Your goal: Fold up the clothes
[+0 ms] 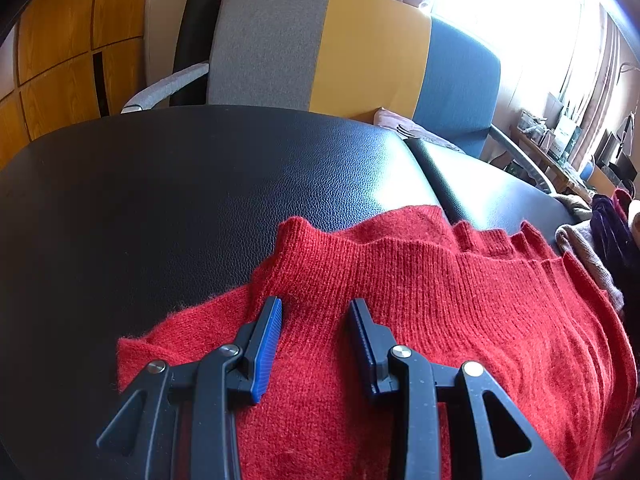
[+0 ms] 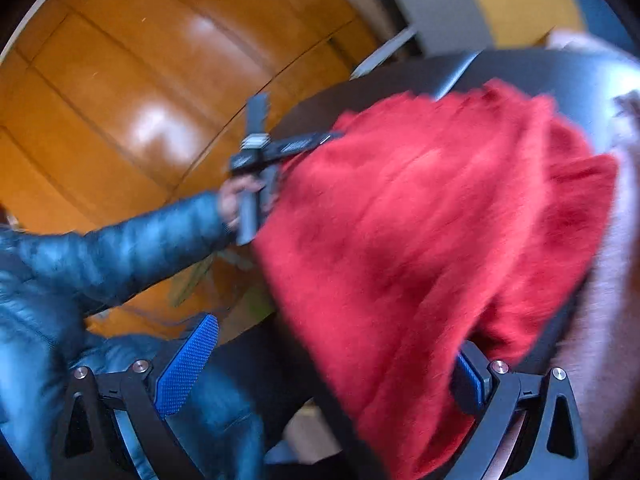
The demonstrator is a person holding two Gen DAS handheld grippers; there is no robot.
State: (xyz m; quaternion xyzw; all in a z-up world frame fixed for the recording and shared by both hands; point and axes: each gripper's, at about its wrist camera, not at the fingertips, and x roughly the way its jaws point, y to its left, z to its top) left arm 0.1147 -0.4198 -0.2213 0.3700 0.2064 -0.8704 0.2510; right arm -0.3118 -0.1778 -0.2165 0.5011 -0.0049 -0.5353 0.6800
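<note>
Nearest the lens, the left tongs hang parted just over the red sweater with nothing pinched between the blue pads, and the knit lies spread on the black counter, its ribbed edge toward the far side. Blurred in the other view, the right tongs stand wide apart, sweater cloth draped across the gap. Beyond the counter stands a grey, yellow and blue chair, with other clothes heaped at the right.
</note>
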